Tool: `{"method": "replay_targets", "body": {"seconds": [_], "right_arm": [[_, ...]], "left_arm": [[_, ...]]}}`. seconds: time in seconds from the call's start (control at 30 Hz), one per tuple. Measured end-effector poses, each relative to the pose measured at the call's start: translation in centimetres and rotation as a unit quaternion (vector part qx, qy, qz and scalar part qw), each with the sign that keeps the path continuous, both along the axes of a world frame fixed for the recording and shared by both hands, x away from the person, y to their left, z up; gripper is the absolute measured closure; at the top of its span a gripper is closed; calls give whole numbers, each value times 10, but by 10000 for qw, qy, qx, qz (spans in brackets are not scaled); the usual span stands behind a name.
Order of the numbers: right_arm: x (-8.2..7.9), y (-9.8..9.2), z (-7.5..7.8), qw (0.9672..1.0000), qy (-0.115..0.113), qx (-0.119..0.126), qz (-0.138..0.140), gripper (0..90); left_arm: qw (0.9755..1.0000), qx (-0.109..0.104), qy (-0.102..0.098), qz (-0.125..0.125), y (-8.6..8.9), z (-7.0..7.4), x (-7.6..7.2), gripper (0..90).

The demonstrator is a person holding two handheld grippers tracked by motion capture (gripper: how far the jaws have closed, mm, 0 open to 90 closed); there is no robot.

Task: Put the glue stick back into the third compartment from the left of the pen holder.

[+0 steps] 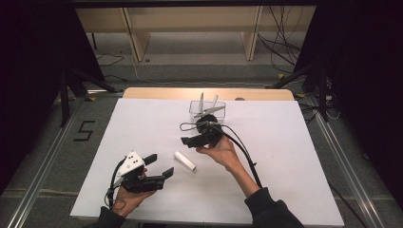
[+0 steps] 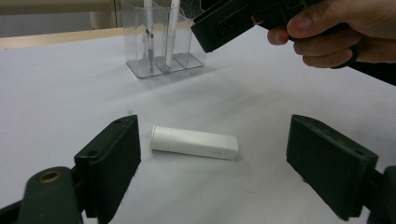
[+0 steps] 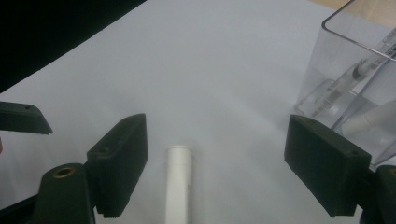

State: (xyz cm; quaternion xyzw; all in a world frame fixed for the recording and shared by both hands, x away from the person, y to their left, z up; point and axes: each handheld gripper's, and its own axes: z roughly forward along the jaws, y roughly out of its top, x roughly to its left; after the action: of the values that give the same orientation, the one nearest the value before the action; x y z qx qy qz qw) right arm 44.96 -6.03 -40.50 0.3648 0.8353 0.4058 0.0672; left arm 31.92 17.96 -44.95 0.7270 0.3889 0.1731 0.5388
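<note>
Left black plastic two-jaw gripper (image 1: 159,166): chunky rectangular jaws with ribbed inner pads, brass-coloured ring in jaw base, white-grey three-cornered plate on top with small dark dots, thin black cable looping below. Right black plastic two-jaw gripper (image 1: 190,141): same jaw shape, thick black cable along forearm. Person wears dark long sleeves (image 1: 271,209).

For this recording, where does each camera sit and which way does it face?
High view: above the person's side, facing forward and down on the table; forearms, hands, both hand-held grippers.
Left gripper view: rides the left hand-held gripper, facing the white tube and clear holder; own open jaws, other hand.
Right gripper view: rides the right hand-held gripper, facing down on the tube; own open jaws.
All share the tube and holder.
</note>
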Motion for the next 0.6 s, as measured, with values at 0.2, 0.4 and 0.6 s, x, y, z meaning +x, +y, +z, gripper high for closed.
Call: {"method": "replay_targets", "body": {"seconds": [0.2,0.4,0.6], "right_arm": [[1,3,-4,9999,52,-70,67,226],[0,7,-8,9997,105,-130,181,231],[-1,14,-13,9986,201,-299,380,256]], "left_arm": [[10000,7,29,1,1,-1,1,170],[10000,18,37,-8,0,-2,3,170],[10000,23,21,-10,2,-1,2,168]]}}
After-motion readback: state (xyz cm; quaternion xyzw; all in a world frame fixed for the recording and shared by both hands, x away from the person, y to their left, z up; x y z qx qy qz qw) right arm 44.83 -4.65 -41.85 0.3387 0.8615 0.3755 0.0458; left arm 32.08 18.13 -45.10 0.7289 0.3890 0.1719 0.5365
